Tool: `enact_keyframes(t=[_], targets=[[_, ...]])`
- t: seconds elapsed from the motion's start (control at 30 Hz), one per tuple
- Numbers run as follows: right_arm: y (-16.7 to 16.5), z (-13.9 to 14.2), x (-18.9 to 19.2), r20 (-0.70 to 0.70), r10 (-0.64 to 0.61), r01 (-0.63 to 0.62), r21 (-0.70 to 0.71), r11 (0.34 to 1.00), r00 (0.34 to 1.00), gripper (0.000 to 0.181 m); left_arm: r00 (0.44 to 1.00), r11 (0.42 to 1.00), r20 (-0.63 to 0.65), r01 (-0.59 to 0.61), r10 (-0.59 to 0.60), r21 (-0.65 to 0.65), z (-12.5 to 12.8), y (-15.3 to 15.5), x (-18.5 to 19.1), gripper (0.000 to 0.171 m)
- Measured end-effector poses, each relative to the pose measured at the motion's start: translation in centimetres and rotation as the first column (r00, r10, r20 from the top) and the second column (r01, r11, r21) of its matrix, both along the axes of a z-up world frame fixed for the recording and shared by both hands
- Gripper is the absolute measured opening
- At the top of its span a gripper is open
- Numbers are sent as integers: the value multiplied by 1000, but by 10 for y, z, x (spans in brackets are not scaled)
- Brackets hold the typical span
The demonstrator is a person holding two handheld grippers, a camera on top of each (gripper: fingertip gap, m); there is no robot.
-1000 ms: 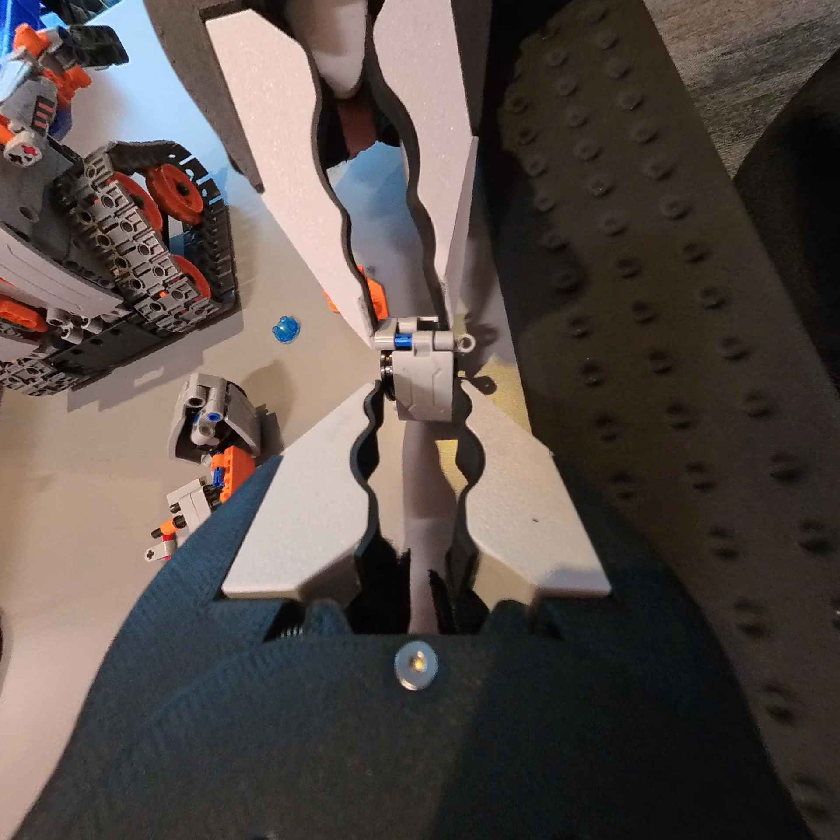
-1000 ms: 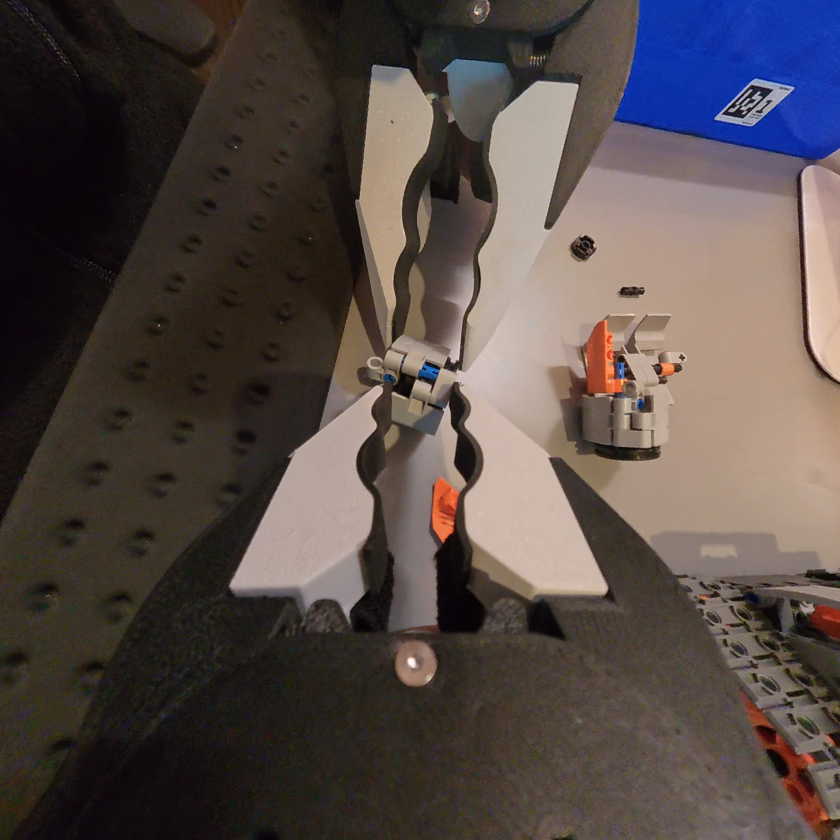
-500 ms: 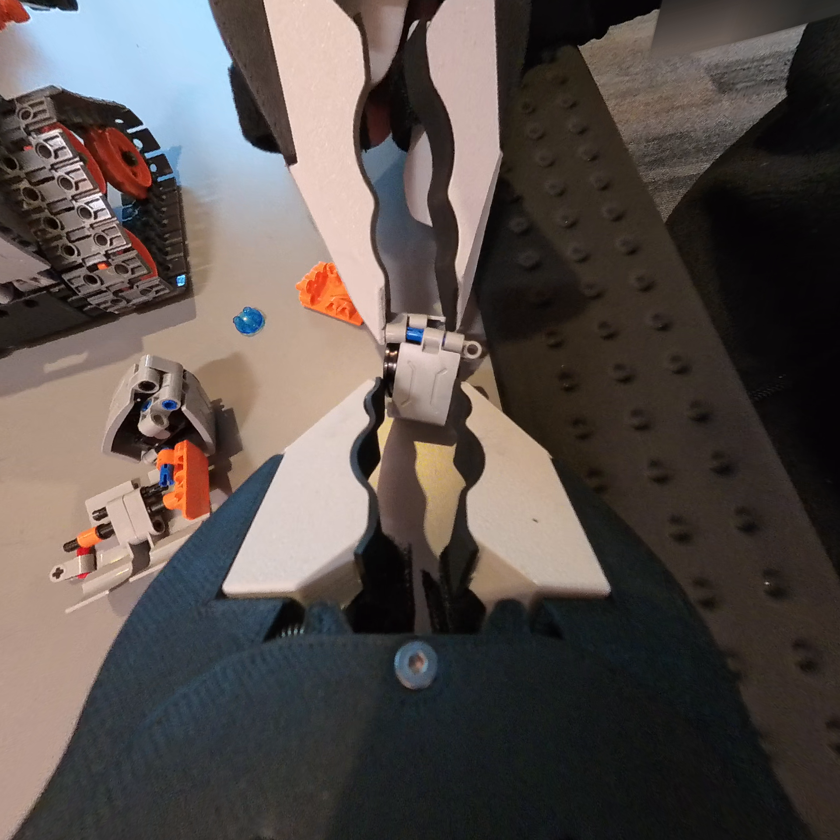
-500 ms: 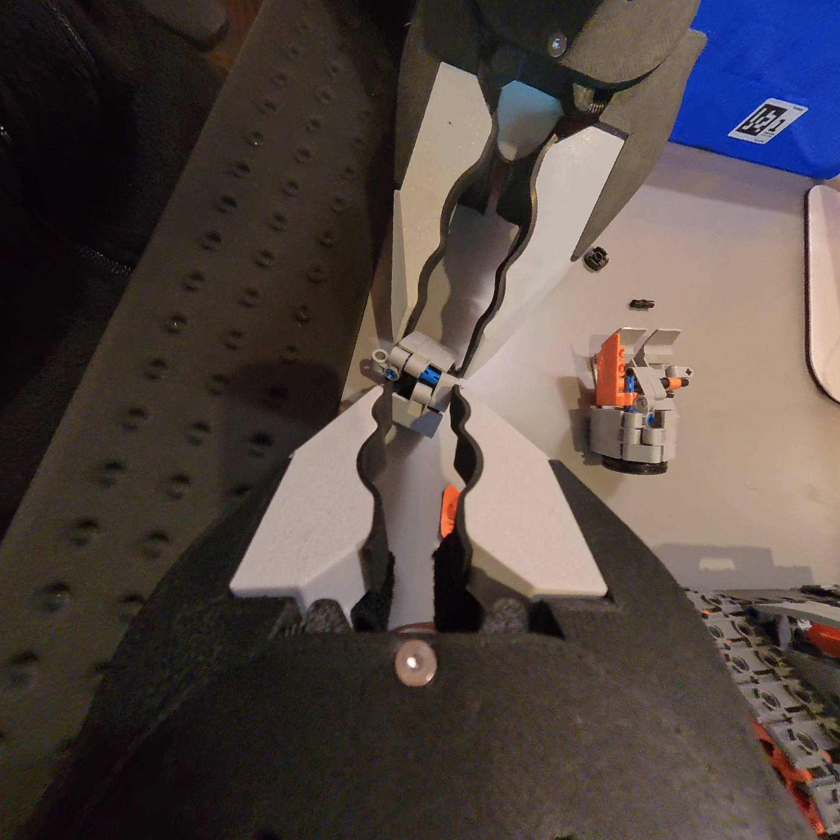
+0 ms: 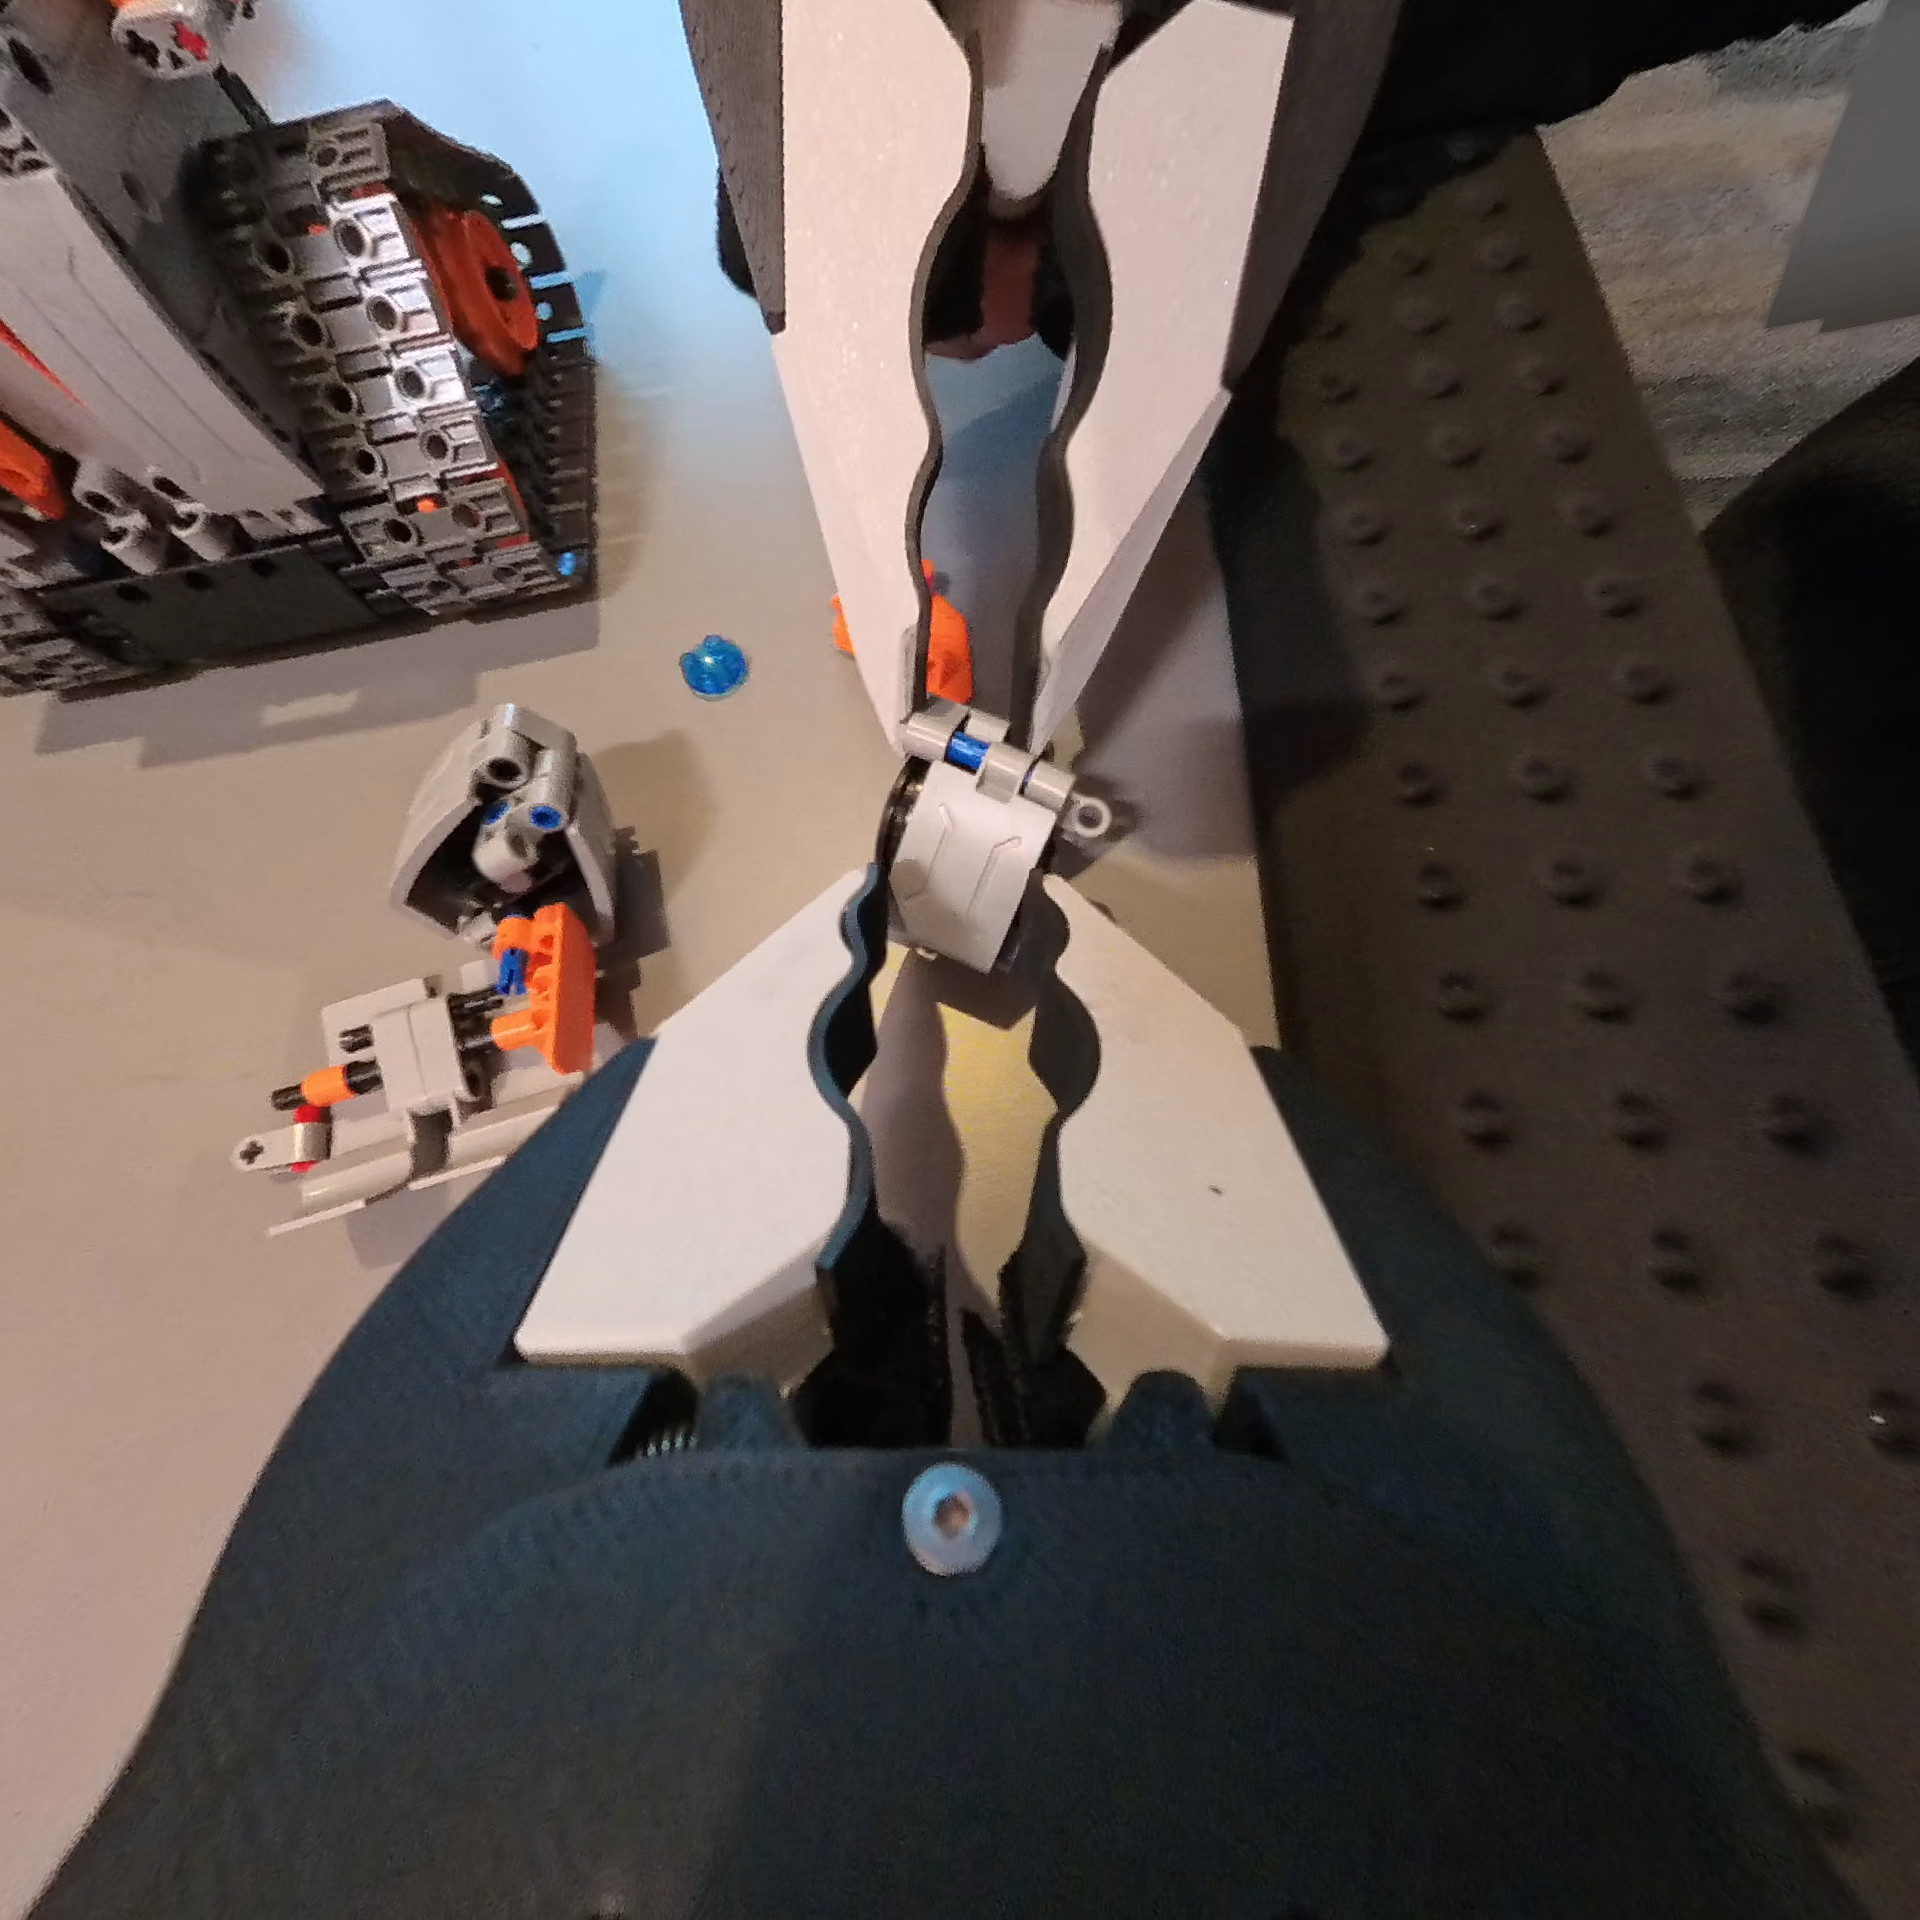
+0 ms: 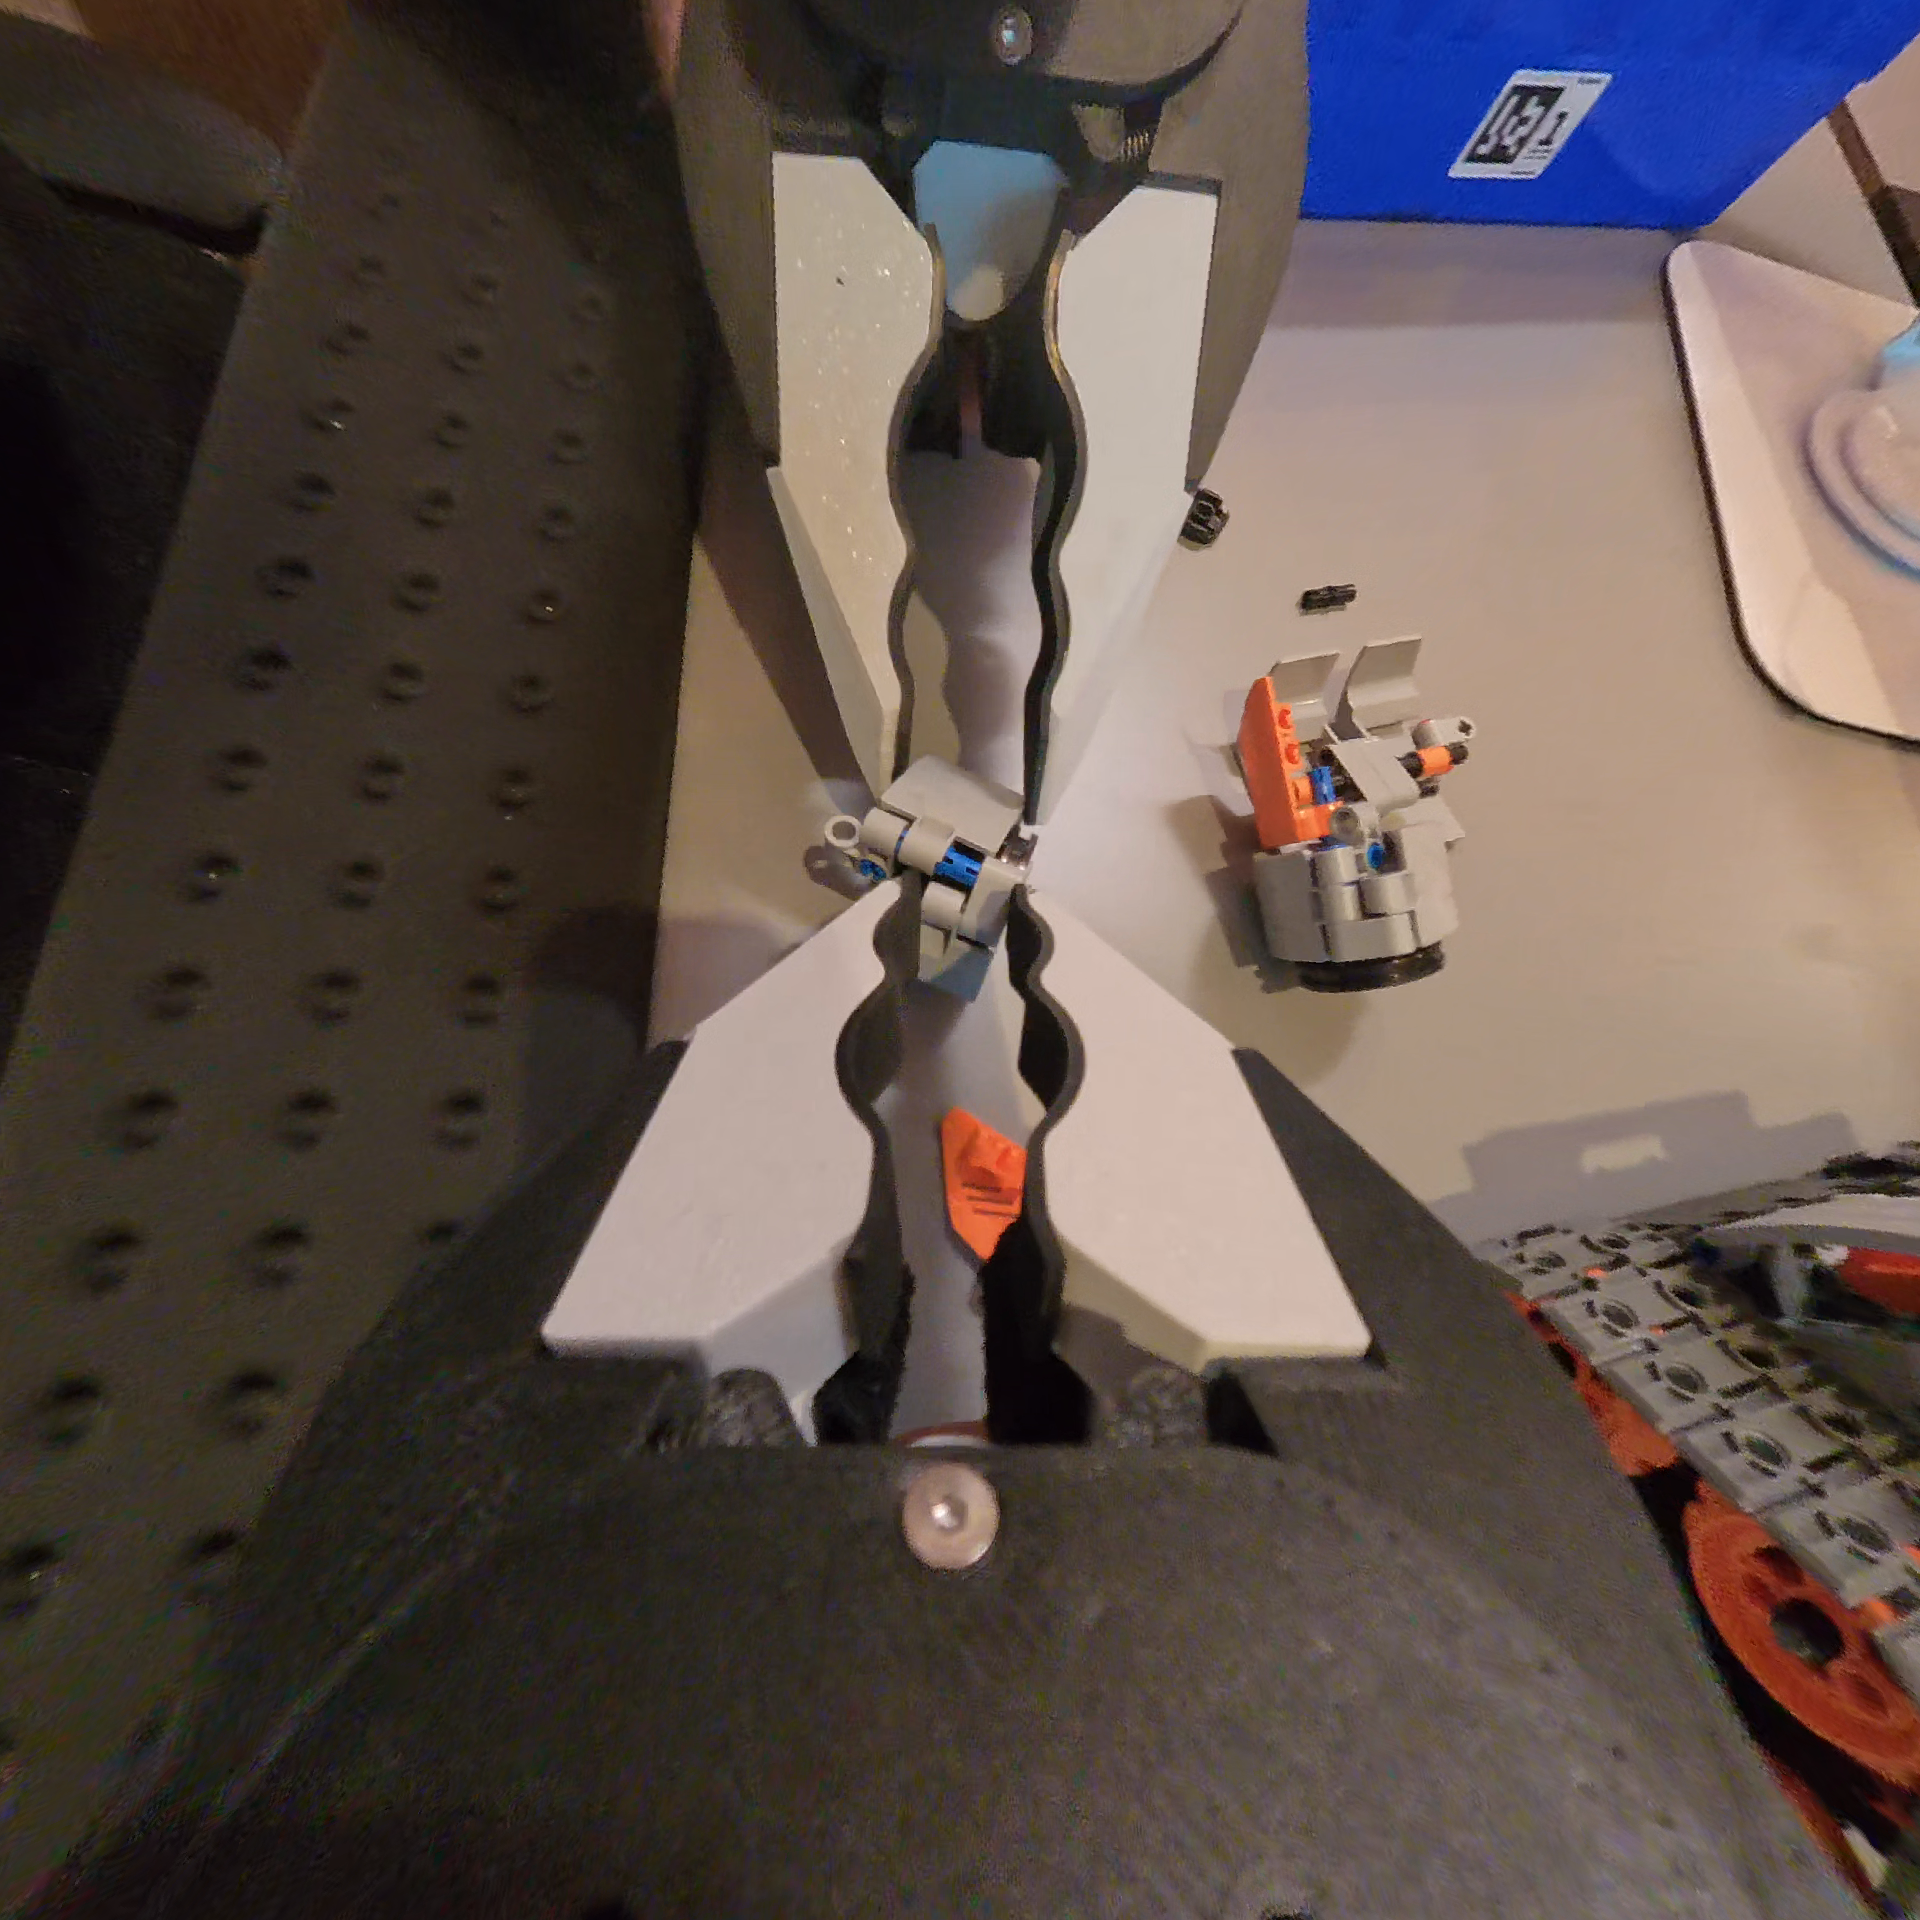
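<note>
A large grey, black and orange tracked brick-built vehicle (image 5: 312,416) lies far left of the left gripper (image 5: 961,935), whose fingers are clamped on a small grey brick assembly with a blue pin (image 5: 966,842). The right gripper (image 6: 961,914) pinches the same assembly from the opposite end, tip to tip. A grey-and-orange brick sub-assembly (image 5: 488,935) sits just left of the left fingers; a flat orange plastic piece (image 6: 982,1195) lies between the right fingers, a round blue translucent stud (image 5: 714,665) farther left.
</note>
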State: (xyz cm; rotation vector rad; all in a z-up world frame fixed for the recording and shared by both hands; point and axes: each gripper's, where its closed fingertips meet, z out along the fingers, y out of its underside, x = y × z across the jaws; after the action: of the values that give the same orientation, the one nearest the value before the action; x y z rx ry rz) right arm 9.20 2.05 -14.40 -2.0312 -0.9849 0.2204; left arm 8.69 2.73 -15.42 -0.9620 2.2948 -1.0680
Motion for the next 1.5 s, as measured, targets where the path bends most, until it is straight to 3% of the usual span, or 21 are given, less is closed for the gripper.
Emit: enact_keyframes(t=[0.6, 0.77, 0.83, 0.87, 0.9, 0.97, 1.1, 1.3, 1.5], targets=[[5, 7, 5, -144, -52, 45, -52, 998, 988, 16, 998, 997, 48, -44, 41, 67, 2, 2, 6, 23], [1, 9, 6, -212, -33, 14, -89, 996, 977, 16, 998, 998, 58, -32, 29, 55, 4, -1, 6, 23], [-3, 10, 2, -260, -3, -30, -123, 992, 966, 25, 997, 996, 70, -44, 39, 74, 4, 2, 8, 23], [-2, 8, 3, -259, -5, -30, -129, 991, 966, 31, 997, 997, 66, -29, 25, 70, 3, 1, 6, 23], [-2, 7, 4, -253, -2, -31, -130, 991, 967, 19, 998, 998, 61, -2, -1, 61, 3, -4, 4, 23], [-2, 9, 4, -256, -4, -29, -124, 992, 967, 19, 998, 996, 69, -12, 6, 89, 2, -3, 5, 23], [0, 6, -2, -164, -16, 2, -84, 996, 986, 39, 998, 996, 61, -37, 32, 77, 3, -1, 7, 22], [4, -2, 0, -49, -38, 35, -59, 998, 998, 36, 997, 991, 61, -50, 43, 125, -1, 1, 9, 22], [4, 3, 0, -110, -40, 33, -64, 997, 993, 36, 996, 990, 79, -54, 44, 129, 2, 2, 10, 22]])
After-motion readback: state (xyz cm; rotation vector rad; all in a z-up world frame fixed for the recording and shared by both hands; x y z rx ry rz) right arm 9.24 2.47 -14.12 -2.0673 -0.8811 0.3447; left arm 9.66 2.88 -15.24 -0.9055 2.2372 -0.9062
